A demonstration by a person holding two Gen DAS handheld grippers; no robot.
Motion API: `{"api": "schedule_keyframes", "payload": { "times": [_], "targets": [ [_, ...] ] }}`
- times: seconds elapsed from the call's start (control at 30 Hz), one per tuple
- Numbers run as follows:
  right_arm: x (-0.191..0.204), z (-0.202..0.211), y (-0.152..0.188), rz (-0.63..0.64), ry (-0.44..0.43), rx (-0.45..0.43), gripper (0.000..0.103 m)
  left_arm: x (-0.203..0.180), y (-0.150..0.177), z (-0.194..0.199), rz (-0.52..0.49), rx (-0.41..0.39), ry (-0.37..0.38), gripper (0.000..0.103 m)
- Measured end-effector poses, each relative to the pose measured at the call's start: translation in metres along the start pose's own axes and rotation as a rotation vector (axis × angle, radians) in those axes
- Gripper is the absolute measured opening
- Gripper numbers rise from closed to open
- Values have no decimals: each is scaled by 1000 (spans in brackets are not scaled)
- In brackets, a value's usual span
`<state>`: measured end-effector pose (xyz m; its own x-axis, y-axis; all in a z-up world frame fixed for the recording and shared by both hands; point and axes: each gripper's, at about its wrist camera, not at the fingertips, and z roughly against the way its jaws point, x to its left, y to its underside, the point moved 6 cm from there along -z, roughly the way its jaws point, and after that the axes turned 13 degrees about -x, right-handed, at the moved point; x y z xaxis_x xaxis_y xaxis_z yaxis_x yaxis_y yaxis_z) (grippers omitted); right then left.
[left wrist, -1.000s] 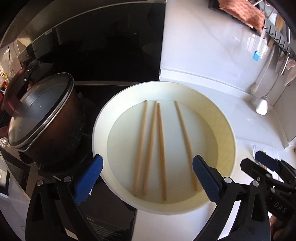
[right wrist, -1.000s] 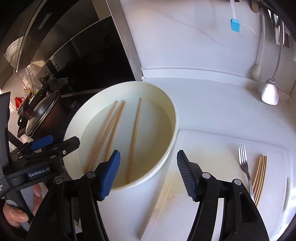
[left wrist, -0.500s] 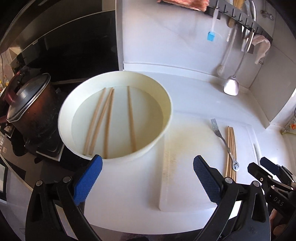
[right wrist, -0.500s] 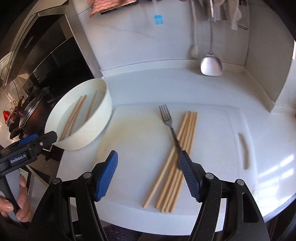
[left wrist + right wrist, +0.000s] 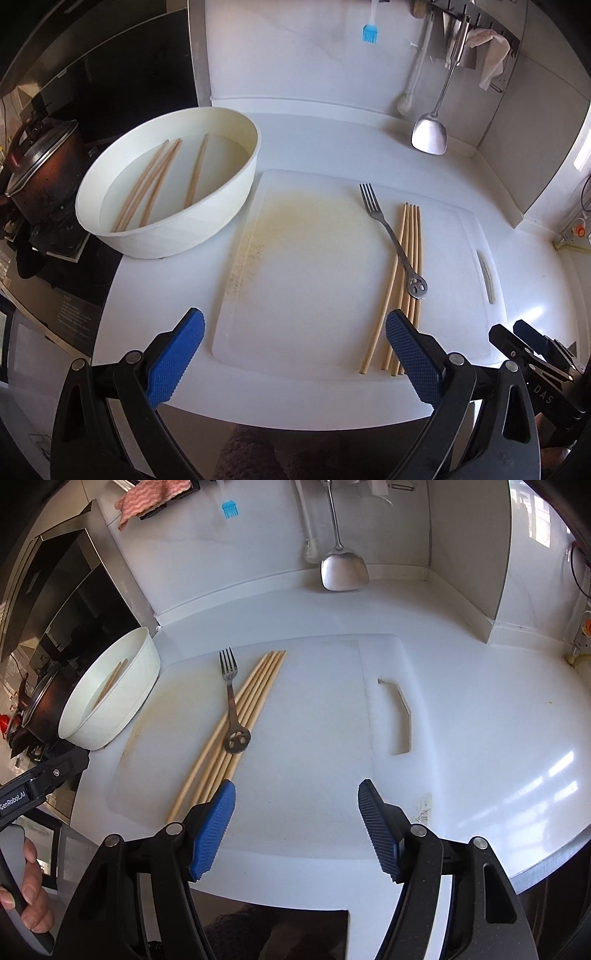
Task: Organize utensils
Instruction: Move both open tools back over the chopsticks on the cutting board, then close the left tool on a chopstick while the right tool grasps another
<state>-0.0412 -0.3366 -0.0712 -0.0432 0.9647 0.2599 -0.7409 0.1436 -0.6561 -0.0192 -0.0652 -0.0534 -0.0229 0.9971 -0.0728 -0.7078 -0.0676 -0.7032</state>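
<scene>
A white countertop (image 5: 155, 295) ran into a corner of pale, glossy wall panels (image 5: 461, 539), and daylight glared off its right side. On the back wall a rail (image 5: 476, 22) held a metal spatula (image 5: 430, 129), a blue brush (image 5: 369, 33) and a cloth. To the left lay a dark stove with a lidded pot (image 5: 40, 166).

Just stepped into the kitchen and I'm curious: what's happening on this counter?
A person holds two blue-padded grippers over a white cutting board. Both the left gripper and the right gripper are open and empty. On the board lie a metal fork and wooden chopsticks; more chopsticks soak in a round white basin.
</scene>
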Motion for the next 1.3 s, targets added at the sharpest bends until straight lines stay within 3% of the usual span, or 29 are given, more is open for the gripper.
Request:
{"api": "schedule_keyframes", "payload": {
  "times": [0.3,0.4,0.63,1.1,1.3],
  "targets": [
    [1,-28,8,-84,14,2,66,-21,2,-44,-90,-12,79,97],
    [11,-38,15,-68,16,22,66,-17,5,-56,-60,10,97,97],
    [33,-52,24,-52,29,28,66,-6,4,-61,-93,-2,104,97],
    [48,-68,26,31,139,38,66,4,4,-65,-75,11,125,97],
    [50,-68,26,39,132,39,66,1,7,-66,-72,24,131,97]
  ]
}}
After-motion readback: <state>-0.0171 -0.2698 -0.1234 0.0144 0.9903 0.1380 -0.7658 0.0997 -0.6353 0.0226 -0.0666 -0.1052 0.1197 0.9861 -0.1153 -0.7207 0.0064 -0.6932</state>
